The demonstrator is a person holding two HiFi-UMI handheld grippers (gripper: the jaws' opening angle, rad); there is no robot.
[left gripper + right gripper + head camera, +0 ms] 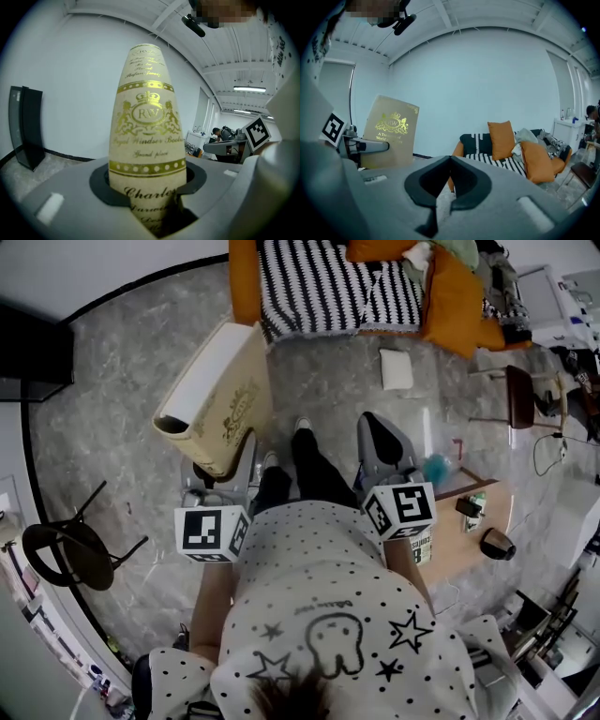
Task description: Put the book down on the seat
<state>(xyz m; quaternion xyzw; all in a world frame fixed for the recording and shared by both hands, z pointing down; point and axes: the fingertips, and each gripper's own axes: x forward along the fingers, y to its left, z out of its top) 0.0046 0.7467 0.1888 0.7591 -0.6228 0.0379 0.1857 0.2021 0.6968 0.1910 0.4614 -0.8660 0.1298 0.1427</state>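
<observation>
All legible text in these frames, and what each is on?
"RW": crest on the book spine in the left gripper view, and on its cover in the right gripper view.
"Grand place": spine, below the crest.
"Charle": spine, cut off low down.
"A Tre", "World": cover, the rest hidden.
Script under the spine crest: seems to read "Royal Windsor Books", unsure.
Script atop the spine and the shirt print: too small to read.

The book (211, 395) stands in the left gripper (223, 465), left of the right gripper (382, 448). The sofa (319, 282) lies ahead, a stool (70, 554) to the left, the bench (483, 521) to the right.
</observation>
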